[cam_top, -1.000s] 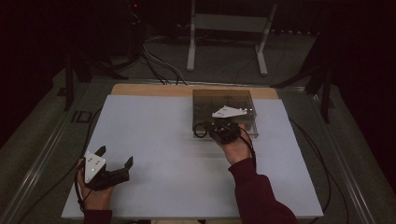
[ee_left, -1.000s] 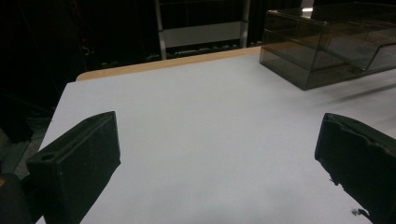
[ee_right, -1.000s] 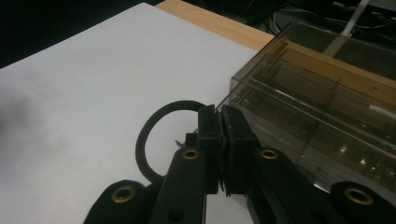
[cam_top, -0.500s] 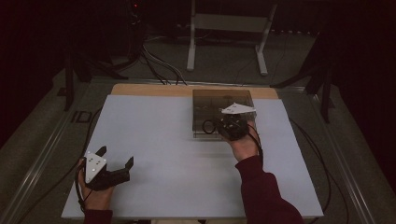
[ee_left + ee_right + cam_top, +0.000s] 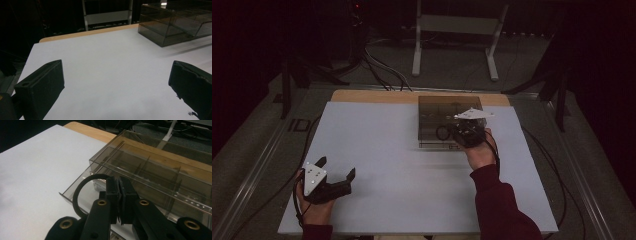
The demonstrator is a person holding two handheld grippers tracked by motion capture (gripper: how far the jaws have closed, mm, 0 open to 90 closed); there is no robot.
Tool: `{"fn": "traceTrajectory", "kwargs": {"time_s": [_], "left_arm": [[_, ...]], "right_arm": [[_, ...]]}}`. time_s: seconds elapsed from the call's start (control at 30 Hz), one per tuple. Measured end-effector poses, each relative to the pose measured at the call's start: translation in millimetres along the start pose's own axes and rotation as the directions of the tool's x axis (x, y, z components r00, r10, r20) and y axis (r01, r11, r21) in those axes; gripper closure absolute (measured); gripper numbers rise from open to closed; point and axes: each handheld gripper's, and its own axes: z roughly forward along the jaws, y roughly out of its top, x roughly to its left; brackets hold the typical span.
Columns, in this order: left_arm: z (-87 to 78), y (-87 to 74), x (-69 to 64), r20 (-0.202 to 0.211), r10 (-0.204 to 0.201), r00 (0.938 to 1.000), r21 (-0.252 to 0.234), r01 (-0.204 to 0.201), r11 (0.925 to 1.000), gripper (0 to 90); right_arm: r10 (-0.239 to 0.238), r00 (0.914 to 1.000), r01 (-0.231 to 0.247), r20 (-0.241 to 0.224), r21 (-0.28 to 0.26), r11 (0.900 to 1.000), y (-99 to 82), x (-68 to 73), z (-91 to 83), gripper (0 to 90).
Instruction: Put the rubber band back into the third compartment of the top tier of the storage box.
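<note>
My right gripper [image 5: 455,132] is shut on a thin black rubber ring [image 5: 443,132] and holds it over the near edge of a smoky clear compartment box [image 5: 447,106] at the back of the table. In the right gripper view the jaws are pressed together [image 5: 120,187], the ring [image 5: 77,195] loops out to their left, and the box [image 5: 155,167] with its dividers lies just beyond. At the front left my left gripper [image 5: 337,167] rests low over the white table, open, with nothing between its fingers [image 5: 42,85]; the box [image 5: 162,27] shows far to its upper right.
The white table top [image 5: 387,150] has a wooden strip [image 5: 372,96] along its far edge. A metal stand [image 5: 452,30] and cables lie on the dark floor behind. Each gripper trails a cable off the table's side.
My right gripper has carried the ring a little to the right and farther over the box. The left gripper has stayed where it was.
</note>
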Motion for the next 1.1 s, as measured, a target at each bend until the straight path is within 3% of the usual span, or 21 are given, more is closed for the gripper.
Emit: {"fn": "traceTrajectory", "kwargs": {"time_s": [1.1], "left_arm": [[0.6,-0.3,-0.7,0.004,-0.001,1.0,0.0,0.001,1.0,1.0]], "right_arm": [[0.061,0.995,-0.063,0.079,0.014,0.9979,-12.6,-39.0,-8.5,88.3]]}}
